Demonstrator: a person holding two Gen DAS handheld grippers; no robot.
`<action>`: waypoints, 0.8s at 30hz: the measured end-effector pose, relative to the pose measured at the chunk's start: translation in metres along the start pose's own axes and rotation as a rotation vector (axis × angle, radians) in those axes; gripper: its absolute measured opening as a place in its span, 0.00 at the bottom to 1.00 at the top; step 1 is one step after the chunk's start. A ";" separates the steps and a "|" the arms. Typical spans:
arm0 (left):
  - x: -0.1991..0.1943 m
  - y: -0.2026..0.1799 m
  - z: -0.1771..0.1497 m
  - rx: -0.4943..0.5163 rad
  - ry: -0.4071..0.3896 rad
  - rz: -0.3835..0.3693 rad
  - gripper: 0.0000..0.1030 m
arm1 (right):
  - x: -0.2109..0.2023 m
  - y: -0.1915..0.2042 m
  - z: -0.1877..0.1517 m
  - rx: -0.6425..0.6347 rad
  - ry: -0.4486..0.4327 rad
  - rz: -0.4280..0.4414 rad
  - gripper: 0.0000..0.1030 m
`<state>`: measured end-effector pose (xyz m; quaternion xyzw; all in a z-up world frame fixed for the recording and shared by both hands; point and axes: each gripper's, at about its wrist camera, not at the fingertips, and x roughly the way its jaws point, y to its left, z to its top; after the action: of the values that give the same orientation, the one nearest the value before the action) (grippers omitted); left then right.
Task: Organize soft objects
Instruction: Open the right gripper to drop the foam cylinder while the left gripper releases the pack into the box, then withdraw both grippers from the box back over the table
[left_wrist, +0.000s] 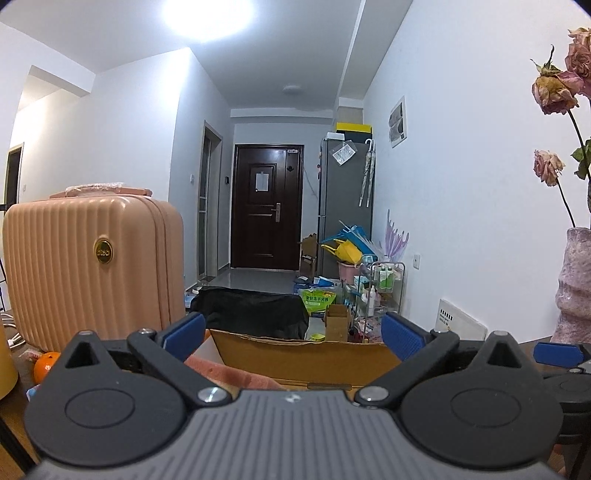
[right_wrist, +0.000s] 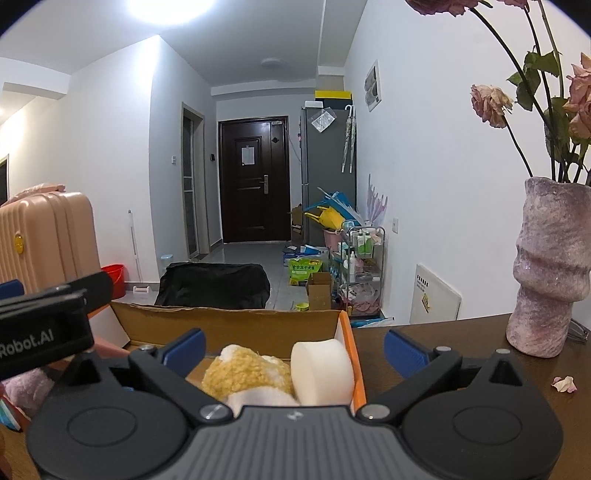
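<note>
- Left gripper: released, jaws spread wide, nothing between the blue pads. It hangs over the near edge of the box.
- Right gripper: also released, jaws wide apart and pressing on nothing. Its left pad is over the box, its right pad over the table.
- Box: open cardboard, on the table, with an orange rim along its side at 3 o'clock in the right wrist view.
- Yellow plush: fuzzy, lying inside the box, low between the right gripper's fingers.
- White sponge: thick and round-edged, inside the box, touching the plush at its 3 o'clock and leaning on the orange rim.
- Pink cloth: a soft salmon-pink fold in the box under the left gripper; most of it is hidden, so it may be a towel or a toy.
- Vase: mauve, with wilted roses, upright on the table at 3 o'clock of the box, well apart from it.
- Petal: lies on the table at 6 o'clock of the vase.
- Suitcase: peach, ribbed, upright at 9 o'clock of the box.
- Orange: at the suitcase's foot, about 7 o'clock.
</note>
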<state>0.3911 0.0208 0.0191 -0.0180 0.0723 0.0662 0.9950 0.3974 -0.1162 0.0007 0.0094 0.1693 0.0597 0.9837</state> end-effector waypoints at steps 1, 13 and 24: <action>0.000 0.000 0.000 0.000 0.002 0.000 1.00 | 0.000 0.000 0.000 0.000 0.000 -0.001 1.00; -0.003 0.002 0.001 -0.021 0.024 -0.015 1.00 | -0.012 0.002 -0.001 -0.015 -0.009 -0.011 1.00; -0.021 0.007 -0.001 -0.024 0.030 -0.020 1.00 | -0.033 -0.002 -0.008 -0.027 -0.012 -0.018 1.00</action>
<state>0.3698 0.0254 0.0208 -0.0317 0.0862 0.0567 0.9942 0.3646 -0.1220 0.0043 -0.0051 0.1627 0.0531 0.9852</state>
